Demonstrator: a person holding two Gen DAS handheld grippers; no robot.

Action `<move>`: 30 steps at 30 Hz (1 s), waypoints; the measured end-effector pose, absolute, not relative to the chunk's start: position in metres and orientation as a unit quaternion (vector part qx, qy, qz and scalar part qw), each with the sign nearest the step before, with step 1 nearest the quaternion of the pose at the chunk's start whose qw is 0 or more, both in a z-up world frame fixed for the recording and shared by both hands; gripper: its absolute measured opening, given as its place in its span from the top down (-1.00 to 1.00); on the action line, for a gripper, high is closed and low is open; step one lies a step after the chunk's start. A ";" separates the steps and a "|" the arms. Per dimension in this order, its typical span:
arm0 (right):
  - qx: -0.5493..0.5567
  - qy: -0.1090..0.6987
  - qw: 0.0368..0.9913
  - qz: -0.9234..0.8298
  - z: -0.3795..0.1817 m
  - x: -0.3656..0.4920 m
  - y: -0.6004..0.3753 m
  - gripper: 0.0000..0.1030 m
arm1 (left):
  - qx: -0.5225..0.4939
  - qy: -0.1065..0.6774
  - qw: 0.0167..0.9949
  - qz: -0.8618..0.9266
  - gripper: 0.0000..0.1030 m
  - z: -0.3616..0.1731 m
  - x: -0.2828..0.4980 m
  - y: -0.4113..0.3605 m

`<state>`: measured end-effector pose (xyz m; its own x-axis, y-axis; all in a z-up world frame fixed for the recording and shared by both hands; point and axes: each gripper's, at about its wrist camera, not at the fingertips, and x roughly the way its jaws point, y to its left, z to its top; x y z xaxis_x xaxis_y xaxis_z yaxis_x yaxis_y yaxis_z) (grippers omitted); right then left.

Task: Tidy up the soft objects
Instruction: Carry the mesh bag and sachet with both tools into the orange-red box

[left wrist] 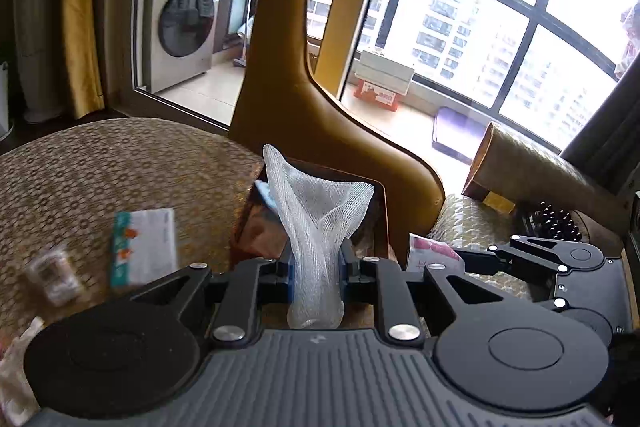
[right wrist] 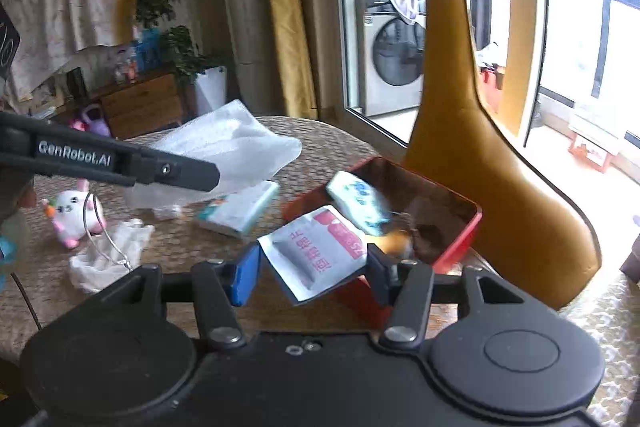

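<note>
Two tissue packs, one plush rabbit

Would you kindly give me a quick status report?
Left hand-held gripper shut on mesh sleeve. Right hand-held gripper holds white packet. Red tray just ahead, path clear.

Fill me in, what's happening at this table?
A person is sorting soft items into a red tray. The left gripper is shut on a white foam net sleeve; the right gripper holds a white-and-pink sachet near the tray's edge. A blue-and-white packet already lies inside.
</note>
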<state>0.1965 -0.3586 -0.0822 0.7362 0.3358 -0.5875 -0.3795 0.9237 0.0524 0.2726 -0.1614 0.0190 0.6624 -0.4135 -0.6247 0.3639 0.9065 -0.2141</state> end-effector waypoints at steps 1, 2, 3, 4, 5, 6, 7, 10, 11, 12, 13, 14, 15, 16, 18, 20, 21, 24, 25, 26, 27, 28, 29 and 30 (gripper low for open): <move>-0.036 0.309 0.932 0.186 -0.084 0.200 -0.362 -0.06 | -0.032 0.352 0.910 -0.214 0.64 0.018 0.280 -0.168; -0.037 0.310 0.932 0.182 -0.085 0.202 -0.363 -0.06 | -0.030 0.352 0.911 -0.214 0.64 0.017 0.286 -0.173; -0.037 0.311 0.933 0.177 -0.086 0.207 -0.368 -0.06 | -0.028 0.354 0.910 -0.213 0.64 0.016 0.292 -0.178; -0.037 0.312 0.933 0.173 -0.088 0.211 -0.373 -0.06 | -0.026 0.357 0.909 -0.213 0.64 0.013 0.300 -0.183; -0.037 0.314 0.934 0.167 -0.090 0.216 -0.376 -0.06 | -0.026 0.359 0.908 -0.213 0.64 0.012 0.307 -0.187; -0.037 0.316 0.934 0.163 -0.091 0.220 -0.378 -0.06 | -0.026 0.362 0.908 -0.211 0.64 0.010 0.313 -0.191; -0.037 0.319 0.934 0.158 -0.094 0.224 -0.380 -0.06 | -0.025 0.366 0.906 -0.210 0.64 0.008 0.321 -0.195; -0.040 0.333 0.931 0.145 -0.100 0.238 -0.386 -0.06 | -0.023 0.379 0.901 -0.210 0.64 0.001 0.341 -0.208; -0.044 0.340 0.929 0.141 -0.103 0.244 -0.387 -0.06 | -0.022 0.383 0.899 -0.211 0.64 -0.002 0.346 -0.212; -0.047 0.345 0.927 0.137 -0.105 0.249 -0.387 -0.06 | -0.022 0.386 0.898 -0.211 0.64 -0.004 0.351 -0.216; -0.048 0.350 0.926 0.136 -0.107 0.255 -0.387 -0.06 | -0.022 0.390 0.895 -0.212 0.64 -0.008 0.357 -0.220; -0.051 0.355 0.924 0.136 -0.108 0.260 -0.387 -0.06 | -0.022 0.393 0.894 -0.212 0.64 -0.011 0.362 -0.223; -0.053 0.357 0.923 0.135 -0.109 0.264 -0.387 -0.05 | -0.022 0.396 0.893 -0.212 0.64 -0.014 0.368 -0.227; -0.055 0.359 0.922 0.134 -0.110 0.268 -0.387 -0.05 | -0.023 0.400 0.891 -0.212 0.64 -0.017 0.373 -0.230; -0.054 0.363 0.920 0.138 -0.113 0.276 -0.386 -0.05 | -0.022 0.405 0.889 -0.210 0.64 -0.022 0.384 -0.237; -0.054 0.367 0.918 0.139 -0.118 0.284 -0.386 -0.05 | -0.019 0.411 0.888 -0.207 0.64 -0.030 0.397 -0.244; -0.055 0.368 0.917 0.141 -0.119 0.289 -0.387 -0.05 | -0.020 0.415 0.886 -0.207 0.64 -0.034 0.403 -0.246; -0.057 0.377 0.913 0.142 -0.126 0.299 -0.387 -0.05 | -0.019 0.427 0.882 -0.201 0.64 -0.046 0.417 -0.252; -0.056 0.381 0.912 0.143 -0.128 0.302 -0.386 -0.05 | -0.018 0.430 0.880 -0.198 0.64 -0.050 0.421 -0.254; -0.055 0.384 0.911 0.142 -0.131 0.305 -0.386 -0.05 | -0.016 0.434 0.879 -0.196 0.64 -0.054 0.425 -0.255; -0.053 0.386 0.910 0.143 -0.133 0.309 -0.386 -0.05 | -0.014 0.437 0.878 -0.195 0.64 -0.059 0.429 -0.257; -0.050 0.389 0.909 0.144 -0.135 0.311 -0.386 -0.05 | -0.012 0.439 0.877 -0.194 0.64 -0.062 0.433 -0.258; -0.047 0.391 0.908 0.144 -0.138 0.314 -0.386 -0.05 | -0.013 0.442 0.876 -0.191 0.64 -0.065 0.436 -0.258; -0.046 0.392 0.908 0.143 -0.139 0.318 -0.386 -0.05 | -0.014 0.445 0.875 -0.189 0.64 -0.069 0.439 -0.259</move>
